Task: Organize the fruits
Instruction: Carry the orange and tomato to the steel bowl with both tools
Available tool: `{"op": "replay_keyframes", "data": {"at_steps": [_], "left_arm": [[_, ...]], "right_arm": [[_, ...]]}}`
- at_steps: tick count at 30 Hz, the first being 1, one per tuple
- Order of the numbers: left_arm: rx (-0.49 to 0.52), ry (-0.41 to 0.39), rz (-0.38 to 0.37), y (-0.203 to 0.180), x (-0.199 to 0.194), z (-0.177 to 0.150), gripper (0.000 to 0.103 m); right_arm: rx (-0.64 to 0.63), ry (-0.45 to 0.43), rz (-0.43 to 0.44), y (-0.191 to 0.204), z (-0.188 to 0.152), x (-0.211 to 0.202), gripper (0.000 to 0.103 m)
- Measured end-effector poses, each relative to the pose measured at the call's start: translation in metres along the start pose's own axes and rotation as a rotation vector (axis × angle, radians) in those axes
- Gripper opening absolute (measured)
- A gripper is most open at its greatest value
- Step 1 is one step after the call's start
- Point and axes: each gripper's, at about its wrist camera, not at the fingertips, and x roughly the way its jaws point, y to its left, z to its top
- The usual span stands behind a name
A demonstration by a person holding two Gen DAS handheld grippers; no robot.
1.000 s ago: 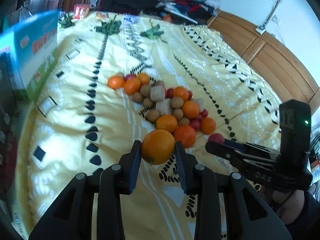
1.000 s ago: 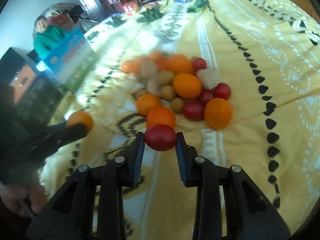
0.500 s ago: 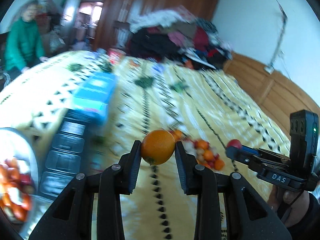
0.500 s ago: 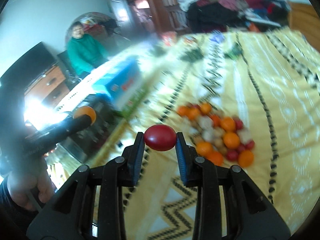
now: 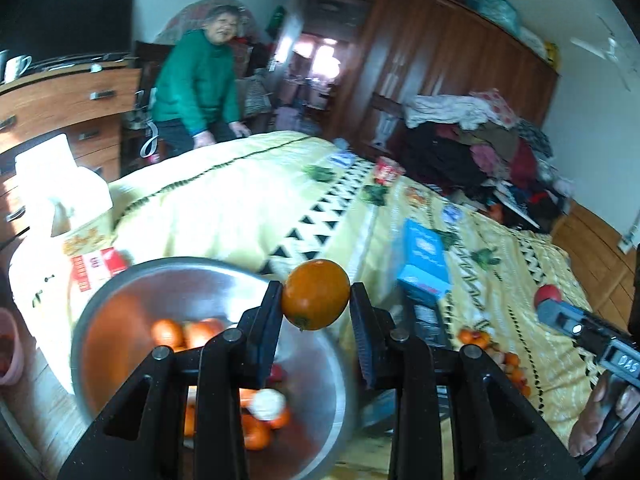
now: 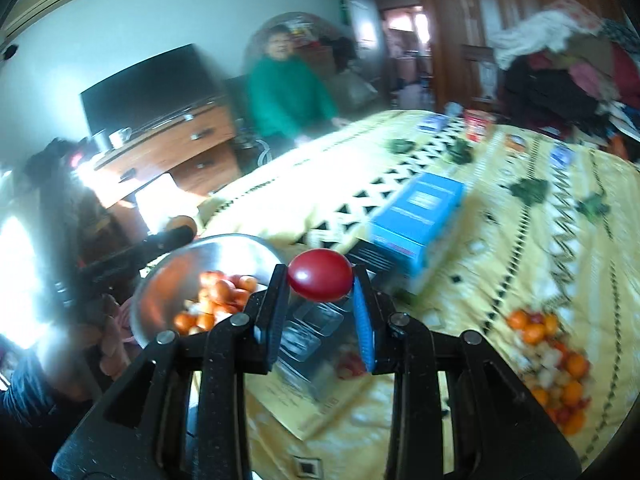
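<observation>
At the far left of the left wrist view a pink container [image 5: 7, 344] shows only at the frame edge, its contents unclear. Next to it stands a metal bowl [image 5: 120, 292] holding several oranges and a pale piece of fruit; it rests at the near edge of the bed [image 5: 240, 200], which is covered in a yellow patterned spread. The left gripper [image 5: 316, 300] hangs above the bowl's right rim, its fingers [image 5: 268, 320] pinching an orange [image 5: 315, 294] from both sides. Further right a blue box [image 5: 424, 258] lies on the spread, and beyond it the remaining fruit pile [image 5: 496, 352] sits on the bed, well apart from the bowl. At the right edge the right gripper [image 5: 550, 300] shows, clamped on a red fruit [image 5: 547, 293].

In the right wrist view the bowl [image 6: 168, 272] lies left of centre, with the left gripper's tip above its far rim, carrying the orange [image 6: 181, 223]. The right gripper [image 6: 320, 280] holds the red fruit [image 6: 320, 275] squeezed between its fingers [image 6: 276, 304], just right of the bowl and above a clear plastic tray [image 6: 316, 340]. The blue box [image 6: 416, 220] lies behind, and the fruit pile [image 6: 548, 360] is blurred at the right.
</observation>
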Motion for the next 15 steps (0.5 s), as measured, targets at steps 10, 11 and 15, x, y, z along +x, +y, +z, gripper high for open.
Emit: {"op": "replay_keyframes", "data": {"at_steps": [10, 11, 15], "left_arm": [[-0.082, 0.072, 0.087, 0.082, 0.007, -0.019, 0.034], [-0.084, 0.077, 0.089, 0.086, 0.009, -0.021, 0.034], [-0.084, 0.117, 0.104, 0.095, 0.018, -0.028, 0.034]], "right_arm": [[-0.075, 0.103, 0.146, 0.082, 0.021, 0.078, 0.032], [-0.079, 0.115, 0.152, 0.086, 0.02, 0.085, 0.032], [-0.085, 0.172, 0.176, 0.097, 0.014, 0.107, 0.032]]}}
